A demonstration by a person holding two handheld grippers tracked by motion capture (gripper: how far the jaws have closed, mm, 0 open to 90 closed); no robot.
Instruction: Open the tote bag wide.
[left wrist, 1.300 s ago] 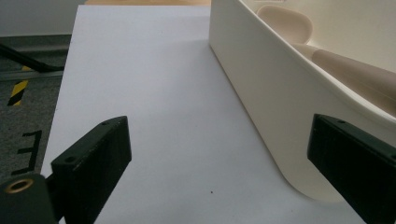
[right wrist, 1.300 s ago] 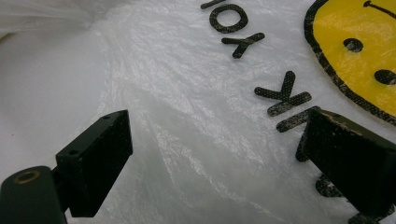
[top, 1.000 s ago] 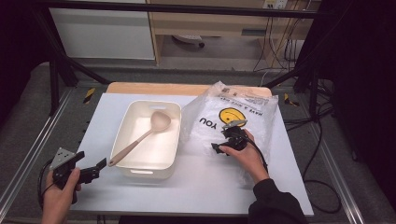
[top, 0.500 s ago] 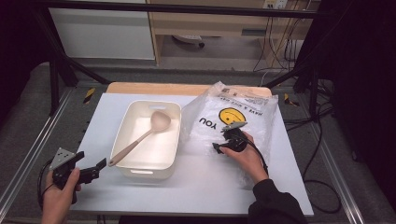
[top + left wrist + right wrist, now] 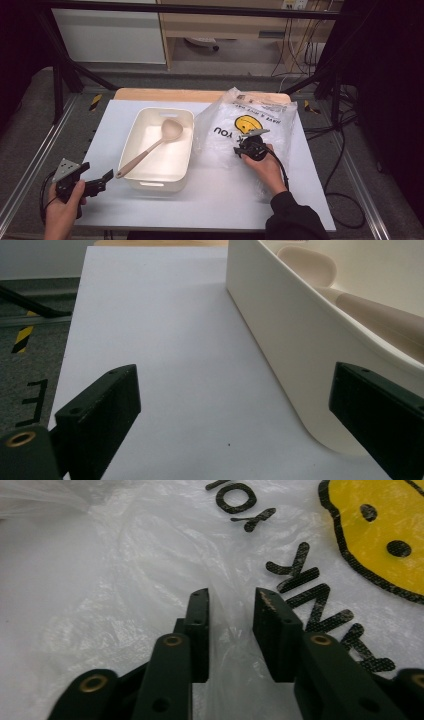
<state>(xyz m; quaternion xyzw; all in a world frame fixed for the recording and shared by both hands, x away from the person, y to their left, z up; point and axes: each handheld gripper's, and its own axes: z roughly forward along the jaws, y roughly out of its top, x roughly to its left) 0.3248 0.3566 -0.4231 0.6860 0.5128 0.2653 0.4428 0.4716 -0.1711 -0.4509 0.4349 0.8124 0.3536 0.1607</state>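
A clear plastic bag point(image 5: 220, 145) printed with a yellow smiley and black letters lies at the right of the white table. My right gripper point(image 5: 240, 148) rests on it. Its jaws have just been closing and stand narrowly apart, with a raised fold of the bag point(image 5: 125, 555) between the right gripper's point(image 5: 231, 600) pads. A cream tub point(image 5: 137, 127) sits in the middle with a beige spoon point(image 5: 155, 145) lying in it, handle over the near left corner. My left gripper point(image 5: 107, 179) hovers open just left of that corner. In the left gripper view the tub wall point(image 5: 280, 315) and spoon point(image 5: 380, 320) lie to the right of the open left gripper point(image 5: 235, 385).
The white table top point(image 5: 210, 200) has bare room in front of the tub and along its left side. A wooden strip point(image 5: 150, 95) runs along the far edge. Metal rails and dark floor with cables surround the table.
The right gripper's jaws have drawn together over the bag. Both hands, the tub and the spoon stay where they were.
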